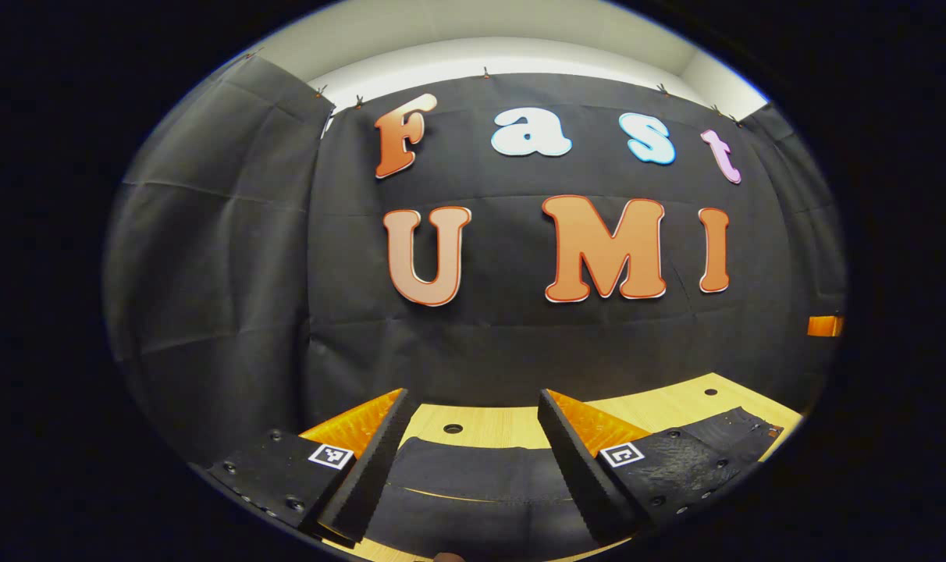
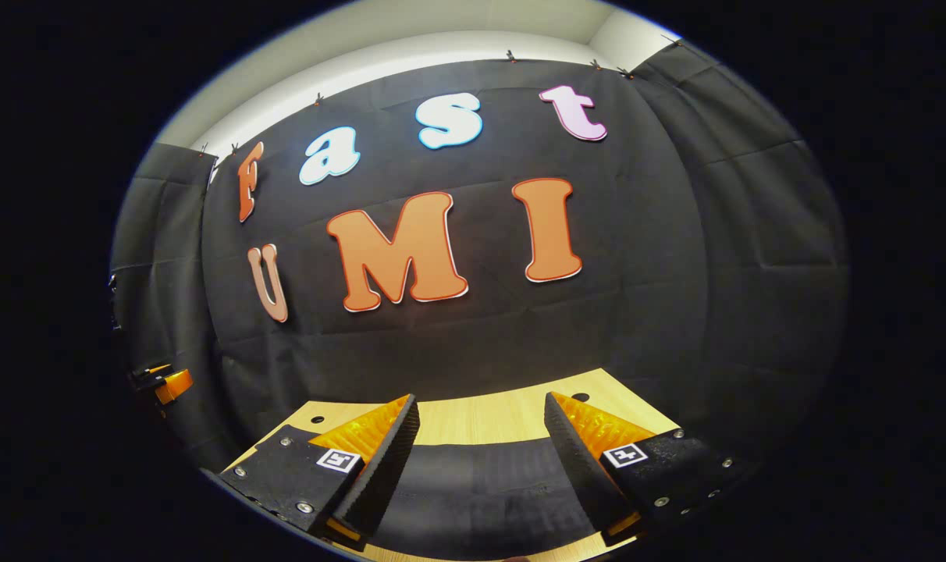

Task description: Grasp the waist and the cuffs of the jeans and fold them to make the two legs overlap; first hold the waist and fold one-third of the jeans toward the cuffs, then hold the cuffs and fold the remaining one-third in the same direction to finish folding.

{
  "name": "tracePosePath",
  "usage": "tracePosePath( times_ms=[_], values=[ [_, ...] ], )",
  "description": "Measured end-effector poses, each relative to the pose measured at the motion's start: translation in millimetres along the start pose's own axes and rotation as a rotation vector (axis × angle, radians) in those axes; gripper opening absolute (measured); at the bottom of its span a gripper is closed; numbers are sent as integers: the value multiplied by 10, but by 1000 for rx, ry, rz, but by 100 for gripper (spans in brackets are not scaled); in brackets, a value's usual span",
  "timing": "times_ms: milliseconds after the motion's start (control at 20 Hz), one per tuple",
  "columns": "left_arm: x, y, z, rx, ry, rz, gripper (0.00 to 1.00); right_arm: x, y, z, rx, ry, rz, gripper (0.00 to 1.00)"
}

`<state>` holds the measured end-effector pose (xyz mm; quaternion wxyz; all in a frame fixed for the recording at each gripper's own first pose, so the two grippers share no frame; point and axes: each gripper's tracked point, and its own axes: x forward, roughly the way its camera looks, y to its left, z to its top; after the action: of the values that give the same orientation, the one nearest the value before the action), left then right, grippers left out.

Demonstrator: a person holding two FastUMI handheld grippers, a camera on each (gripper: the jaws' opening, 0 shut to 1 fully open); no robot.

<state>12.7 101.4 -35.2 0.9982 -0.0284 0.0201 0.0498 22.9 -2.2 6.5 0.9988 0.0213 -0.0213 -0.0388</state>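
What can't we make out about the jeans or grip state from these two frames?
- Jeans, left gripper view: waist versus cuffs unclear; near part cut off by the bottom edge.
- Jeans, right gripper view: dark fabric, fold state unreadable; the fingers cover its sides.
- Left hand-held gripper and right hand-held gripper: open; height above the cloth cannot be judged.

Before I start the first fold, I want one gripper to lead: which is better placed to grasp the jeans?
Slightly the left, though it is close. Both grippers are open above the jeans. The left gripper has a seam and fabric edge between its fingers; the right gripper faces plain cloth.
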Motion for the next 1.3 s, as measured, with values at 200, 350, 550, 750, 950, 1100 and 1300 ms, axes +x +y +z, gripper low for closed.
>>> tracePosePath(
  times_ms=[200, 350, 550, 750, 950, 1100, 1300],
  values=[
    [9, 136, -349, -38, 87, 17, 99, 130, 91, -73, 19, 26, 32, 97],
    [11, 197, -780, -137, 196, 18, 99, 262, 163, -223, 12, 60, 41, 98],
    [59, 354, -1363, -315, 332, 46, 98, 365, 253, -362, 20, 95, 57, 97],
    [64, 558, -2053, -570, 477, 133, 98, 441, 283, -459, 17, 135, 63, 97],
    [-27, 701, -2776, -797, 626, 271, 98, 562, 342, -657, 43, 203, 80, 97],
    [-54, 766, -3066, -949, 679, 335, 99, 610, 353, -766, 45, 247, 74, 98],
    [-69, 832, -3328, -1083, 745, 411, 99, 688, 388, -808, 51, 280, 72, 97]
  ],
)
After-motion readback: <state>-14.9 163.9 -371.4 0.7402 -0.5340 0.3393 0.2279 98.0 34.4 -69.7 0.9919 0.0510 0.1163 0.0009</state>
